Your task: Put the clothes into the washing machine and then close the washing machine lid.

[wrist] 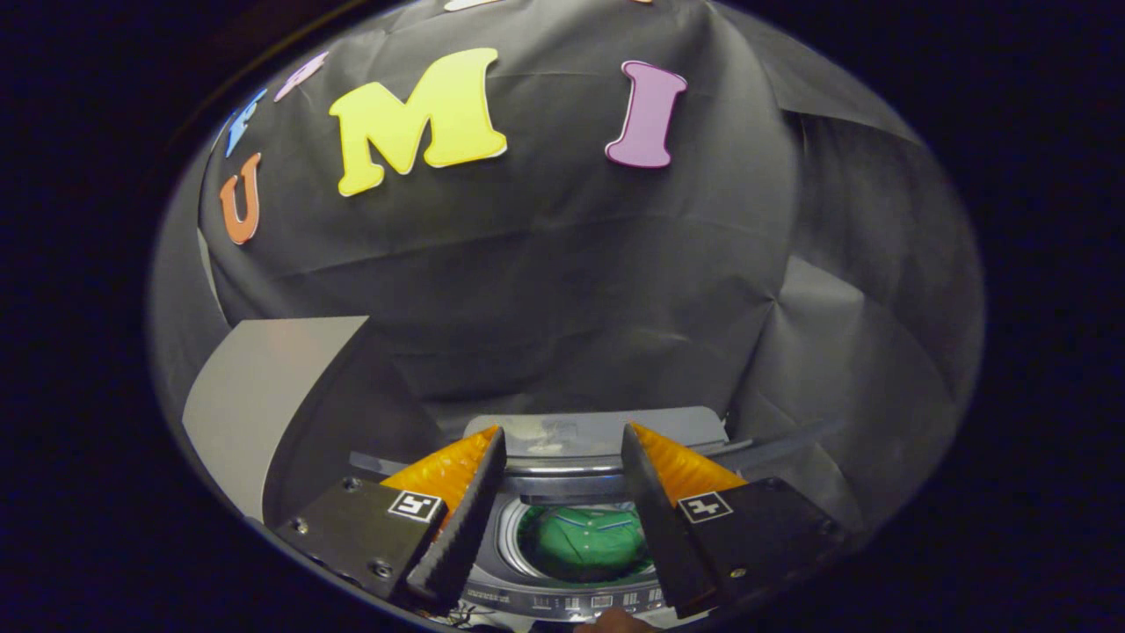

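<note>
A small top-loading washing machine [562, 591] stands below and just ahead of my fingers, its round drum open. A green garment [584, 543] with light stripes lies inside the drum, seen through the gap between the fingers. The machine's lid [598, 432] stands raised at the back, beyond the fingertips. My gripper [562, 440] hovers above the drum, open, with nothing between its fingers.
A grey panel [264, 396] stands to the left of the machine, close to the left finger. Black cloth covers the wall behind. A fingertip of a person's hand [615, 622] shows at the machine's front control strip.
</note>
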Available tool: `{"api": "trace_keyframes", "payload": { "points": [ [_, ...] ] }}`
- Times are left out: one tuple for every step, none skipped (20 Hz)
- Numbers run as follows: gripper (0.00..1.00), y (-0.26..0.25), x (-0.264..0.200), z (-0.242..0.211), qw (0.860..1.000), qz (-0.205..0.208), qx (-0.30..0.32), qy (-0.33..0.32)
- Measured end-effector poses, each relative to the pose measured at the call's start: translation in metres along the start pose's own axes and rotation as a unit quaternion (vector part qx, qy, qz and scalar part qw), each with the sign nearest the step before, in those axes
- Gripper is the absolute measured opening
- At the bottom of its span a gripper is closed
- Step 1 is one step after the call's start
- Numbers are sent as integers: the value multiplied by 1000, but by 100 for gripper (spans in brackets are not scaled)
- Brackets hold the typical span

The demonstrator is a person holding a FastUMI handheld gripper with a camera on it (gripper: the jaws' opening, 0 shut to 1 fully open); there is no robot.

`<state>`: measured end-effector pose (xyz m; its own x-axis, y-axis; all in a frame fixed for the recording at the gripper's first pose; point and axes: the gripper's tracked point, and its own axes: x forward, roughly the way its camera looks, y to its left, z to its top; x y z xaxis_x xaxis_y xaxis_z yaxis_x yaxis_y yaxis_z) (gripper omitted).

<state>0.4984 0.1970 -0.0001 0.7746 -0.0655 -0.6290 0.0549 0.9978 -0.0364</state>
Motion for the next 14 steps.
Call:
{"api": "trace_keyframes", "payload": {
  "points": [
    [83, 0, -4, -7, 1000, -3, -2, 6],
    [84, 1, -8, -14, 1000, -5, -4, 10],
    [84, 2, -13, -21, 1000, -6, -2, 14],
    [83, 5, -16, -29, 1000, -4, 5, 17],
    [83, 10, -18, -41, 1000, -2, 14, 26],
    [83, 14, -20, -52, 999, -2, 21, 36],
    [84, 16, -23, -64, 999, -5, 28, 46],
    [83, 19, -25, -75, 998, -7, 32, 58],
    [83, 22, -27, -85, 997, -8, 35, 65],
    [83, 25, -29, -93, 997, -8, 35, 72],
    [84, 29, -34, -100, 996, -8, 33, 77],
    [84, 32, -37, -105, 996, -10, 32, 80],
    [84, 33, -42, -110, 996, -12, 32, 82],
    [84, 34, -46, -115, 996, -16, 35, 83]
  ]
}}
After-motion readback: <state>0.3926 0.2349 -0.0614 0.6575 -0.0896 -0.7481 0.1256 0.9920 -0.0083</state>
